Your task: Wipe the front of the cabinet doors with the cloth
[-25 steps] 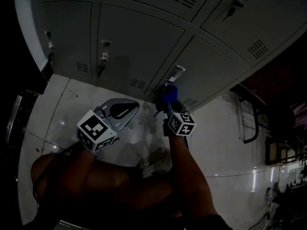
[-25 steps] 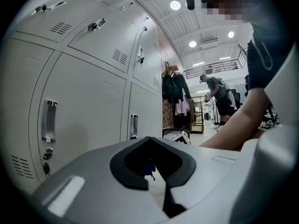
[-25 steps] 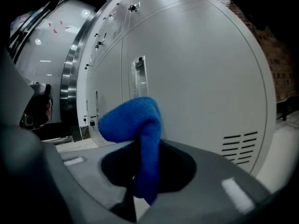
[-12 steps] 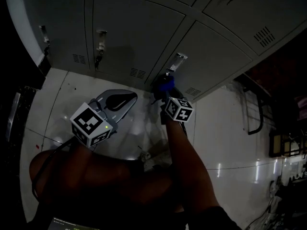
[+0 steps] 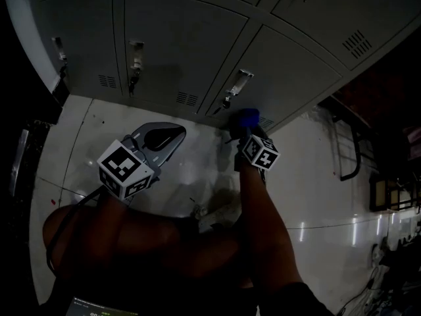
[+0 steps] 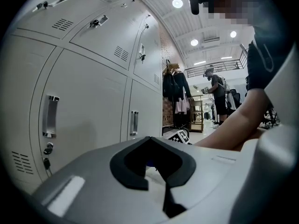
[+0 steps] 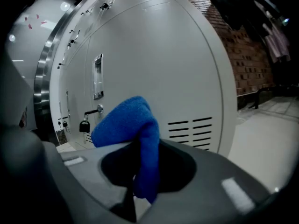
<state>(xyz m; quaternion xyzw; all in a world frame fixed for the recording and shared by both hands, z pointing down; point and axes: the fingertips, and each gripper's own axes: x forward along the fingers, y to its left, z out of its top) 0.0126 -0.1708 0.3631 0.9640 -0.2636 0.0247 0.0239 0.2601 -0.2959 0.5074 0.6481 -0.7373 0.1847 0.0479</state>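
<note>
Tightly in right gripper (image 7: 140, 183), blue cloth (image 7: 125, 121).

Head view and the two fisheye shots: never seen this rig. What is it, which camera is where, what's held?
No robot here: a person holds a claw in each hand. The head view comes from a camera on the person's head, looking steeply down at grey cabinet doors and a glossy white floor. The other two pictures come from cameras riding on each claw, looking along its jaws. The marker cubes are part of the claws. The right claw is clamped on a blue cloth, held near a door's vent slots; contact is unclear. The left claw is shut and empty, above the floor.
</note>
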